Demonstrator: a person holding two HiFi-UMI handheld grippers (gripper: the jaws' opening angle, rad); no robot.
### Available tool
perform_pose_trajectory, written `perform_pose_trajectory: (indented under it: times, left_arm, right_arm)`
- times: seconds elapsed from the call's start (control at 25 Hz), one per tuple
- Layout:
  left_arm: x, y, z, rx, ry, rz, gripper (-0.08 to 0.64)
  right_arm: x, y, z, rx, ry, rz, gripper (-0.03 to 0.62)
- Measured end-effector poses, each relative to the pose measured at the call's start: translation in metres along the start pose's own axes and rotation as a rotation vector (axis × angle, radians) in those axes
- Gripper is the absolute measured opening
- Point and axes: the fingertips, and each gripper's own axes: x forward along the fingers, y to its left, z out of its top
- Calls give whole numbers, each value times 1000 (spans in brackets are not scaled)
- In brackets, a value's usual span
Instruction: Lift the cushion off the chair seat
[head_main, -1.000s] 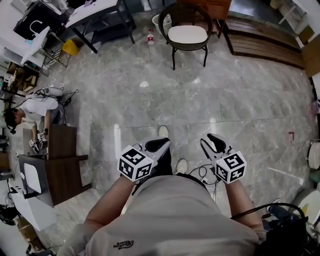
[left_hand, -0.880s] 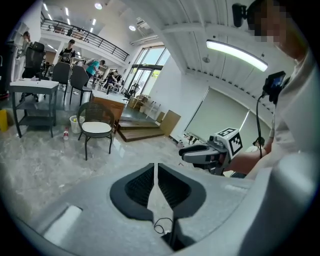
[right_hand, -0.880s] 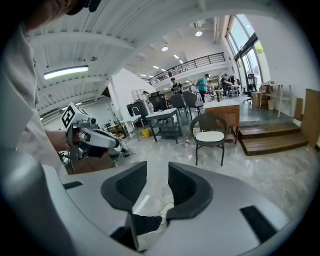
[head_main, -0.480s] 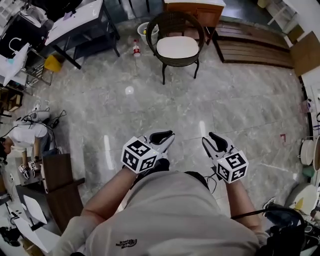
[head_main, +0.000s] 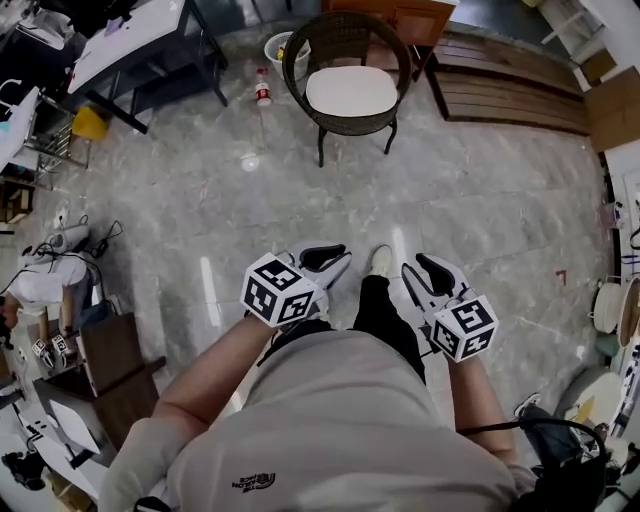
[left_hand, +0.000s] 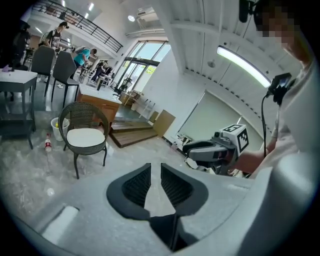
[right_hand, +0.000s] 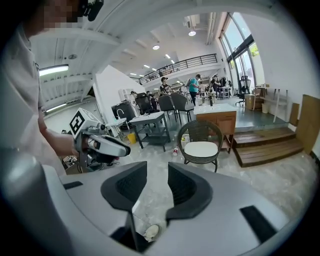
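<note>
A wide stretch of grey stone floor (head_main: 470, 200) separates both tongs from the work, so the task has, by my reading, barely begun. The only stage under way is the approach.

The wicker chair (head_main: 340, 25) stands well ahead of the tongs, almost straight beyond the gap between the two. Its white cushion (head_main: 352, 90) lies flat on the seat, untouched, well apart from either tool. Nothing about it looks lifted or shifted.

The left tongs (head_main: 335, 258) are held low in front of the person's body. Their jaws have just been opening and show only a narrow slit, with nothing but floor between them. The right tongs (head_main: 425, 268), just beside them at about the same height, are released, the jaws plainly apart and empty.

A small bottle (head_main: 263, 93) stands on the floor far ahead and left of the left tongs, near the chair's leg.

What is left is nearly everything: closing the distance, bringing the jaws to the cushion's edges, taking hold and raising it off the seat.
</note>
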Motion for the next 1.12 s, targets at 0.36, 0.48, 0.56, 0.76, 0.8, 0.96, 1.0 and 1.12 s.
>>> perform_pose_trajectory:
  times: [0.36,0.48,0.56,0.76,0.8,0.96,1.0,1.12]
  left_arm:
    - [88,45,74,-9,-3,151,46]
    - [115,61,104,-53,-25,184,46]
    - [133,72,120,-70,-47,206,46]
    - [173,96,144,-109,-81,237,46]
    - [179,100,146,-124,-81,240,46]
    - [202,124,152,-196,-98,243,46]
    - [208,132,151,-218,-104,241,46]
    - [220,161,148,-278,-127,237,46]
  right_arm:
    - [53,-113,64,-70,-2,126,135]
    - [63,-151,89,-92,-4,164,133]
    - [68,-174,97,-109,0,185,133]
    - [81,-224,99,-104,33,208,133]
    - [83,-230,98,-100,41,211,133]
    - [97,-250,99,-94,76,229,132]
    - [102,-253,99,-93,87,232,132]
    - [121,-258,100,-104,113,242,132]
